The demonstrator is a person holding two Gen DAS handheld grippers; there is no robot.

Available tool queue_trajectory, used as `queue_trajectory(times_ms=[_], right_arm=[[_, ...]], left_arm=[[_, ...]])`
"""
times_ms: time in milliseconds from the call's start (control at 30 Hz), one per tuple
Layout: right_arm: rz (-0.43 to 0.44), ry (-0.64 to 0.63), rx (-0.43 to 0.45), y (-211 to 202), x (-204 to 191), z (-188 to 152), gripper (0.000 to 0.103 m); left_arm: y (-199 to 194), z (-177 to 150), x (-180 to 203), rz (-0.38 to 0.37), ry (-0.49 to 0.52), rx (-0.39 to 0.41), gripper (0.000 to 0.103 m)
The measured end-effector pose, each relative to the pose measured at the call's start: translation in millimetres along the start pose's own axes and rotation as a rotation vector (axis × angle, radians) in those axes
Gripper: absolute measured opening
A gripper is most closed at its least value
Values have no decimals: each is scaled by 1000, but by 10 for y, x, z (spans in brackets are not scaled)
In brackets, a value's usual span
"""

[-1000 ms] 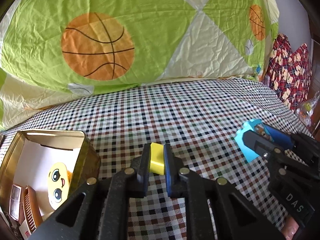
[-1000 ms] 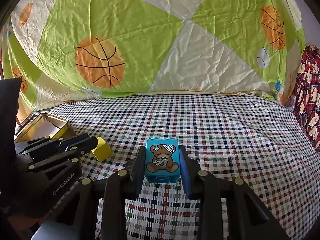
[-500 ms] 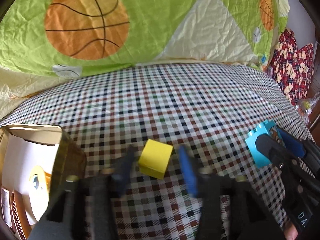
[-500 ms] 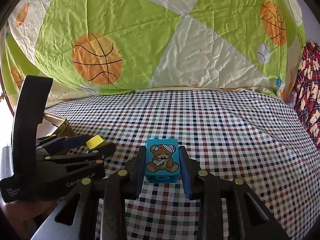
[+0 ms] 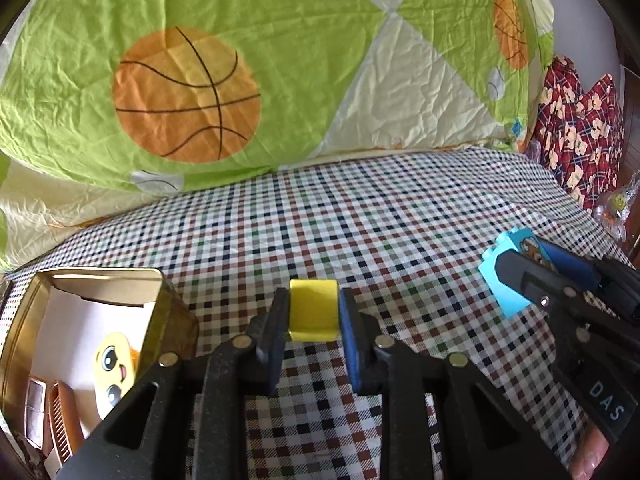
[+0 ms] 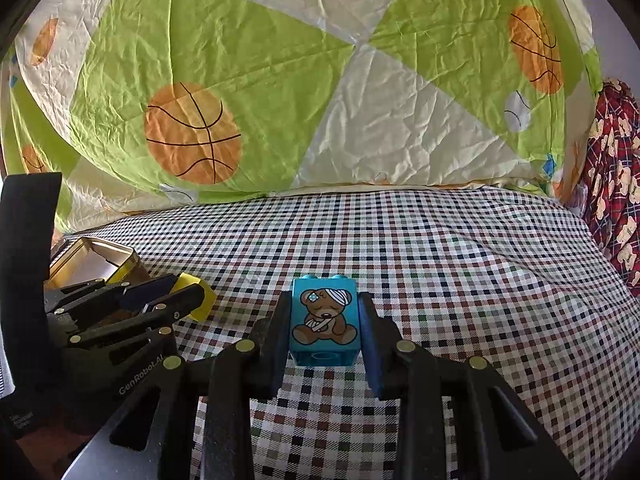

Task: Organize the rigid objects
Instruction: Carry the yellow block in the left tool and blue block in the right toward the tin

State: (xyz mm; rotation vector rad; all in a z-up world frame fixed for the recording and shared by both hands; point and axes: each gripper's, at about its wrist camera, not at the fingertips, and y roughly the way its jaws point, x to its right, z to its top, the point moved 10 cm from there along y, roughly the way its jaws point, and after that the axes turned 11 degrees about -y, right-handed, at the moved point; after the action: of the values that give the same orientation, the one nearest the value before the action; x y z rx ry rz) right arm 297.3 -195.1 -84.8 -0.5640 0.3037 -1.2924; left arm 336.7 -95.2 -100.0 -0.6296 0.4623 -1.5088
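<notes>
Claws both pinching: left claw (image 5: pixel 313 312) yellow block (image 5: pixel 313 309), right claw (image 6: pixel 324 326) bear brick (image 6: pixel 323 320); gold tin (image 5: pixel 172 304) beside left.

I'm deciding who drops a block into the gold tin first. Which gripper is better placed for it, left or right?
Left, probably. The left gripper, shut on the yellow block, sits right beside the open gold tin. The right gripper, shut on the blue bear block, is farther away.

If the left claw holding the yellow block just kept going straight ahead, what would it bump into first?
Probably the checked bedsheet, and past it the big basketball quilt piled at the back. Nothing else lies ahead of the left gripper and its yellow block. The gold tin sits off to its left. Depth is hard to judge.
</notes>
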Motion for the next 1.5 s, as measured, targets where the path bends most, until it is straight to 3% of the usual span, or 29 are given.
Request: queue_trajectory(times_ms=[700, 1100, 1500], right_arm=[[-21, -48, 157, -398, -152, 108, 34], [-79, -60, 234, -648, -194, 106, 34], [-125, -60, 256, -741, -179, 108, 34]], left_arm=[[-640, -29, -163, -2, -55, 206, 23], [-890, -143, -276, -27, -89, 239, 23], [-1082, -254, -343, -18, -83, 262, 23]])
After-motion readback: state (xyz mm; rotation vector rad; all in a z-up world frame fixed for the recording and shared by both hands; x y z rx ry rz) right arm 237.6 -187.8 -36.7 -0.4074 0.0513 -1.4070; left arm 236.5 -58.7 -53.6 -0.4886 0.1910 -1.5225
